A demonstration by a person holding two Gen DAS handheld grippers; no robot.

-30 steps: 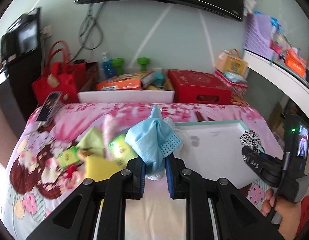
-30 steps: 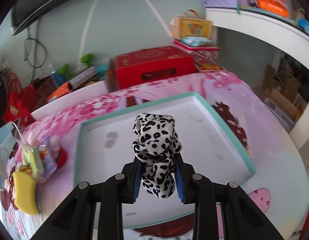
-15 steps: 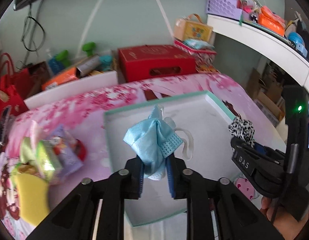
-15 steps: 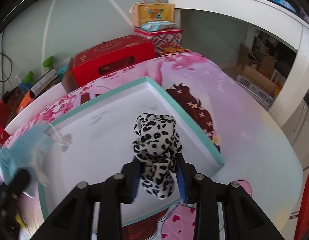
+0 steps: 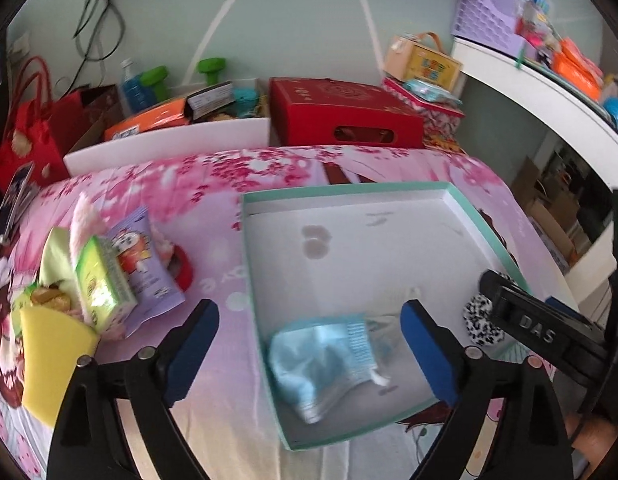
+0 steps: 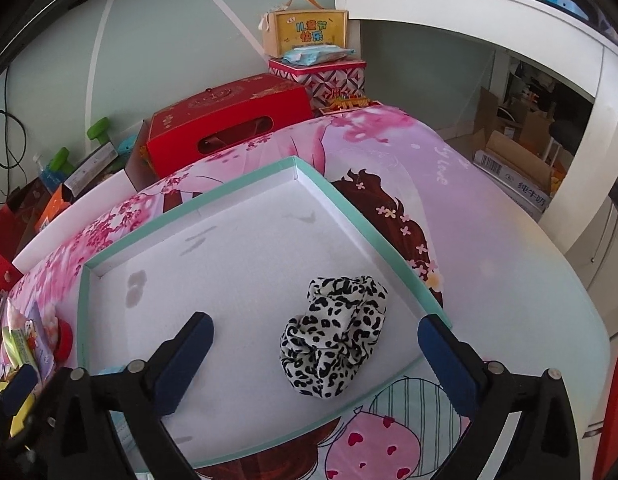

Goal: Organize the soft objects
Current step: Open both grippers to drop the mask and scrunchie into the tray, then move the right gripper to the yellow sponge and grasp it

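Opening wide, both tongs let go: left tongs (image 5: 309, 344) dropped the blue face mask (image 5: 325, 364) into the teal-rimmed tray (image 6: 349, 204), near-left corner; right tongs (image 6: 315, 354) released the leopard scrunchie (image 6: 335, 336), near-right. Two soft items sorted; pile on bedsheet (image 5: 213, 184) left of tray remains.

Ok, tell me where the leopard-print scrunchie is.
The leopard-print scrunchie lies inside the teal-rimmed tray, near its right front corner, in the right wrist view.

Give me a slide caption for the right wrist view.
Leopard-print fabric scrunchie lying in teal-rimmed white tray, right gripper jaws opening around it.
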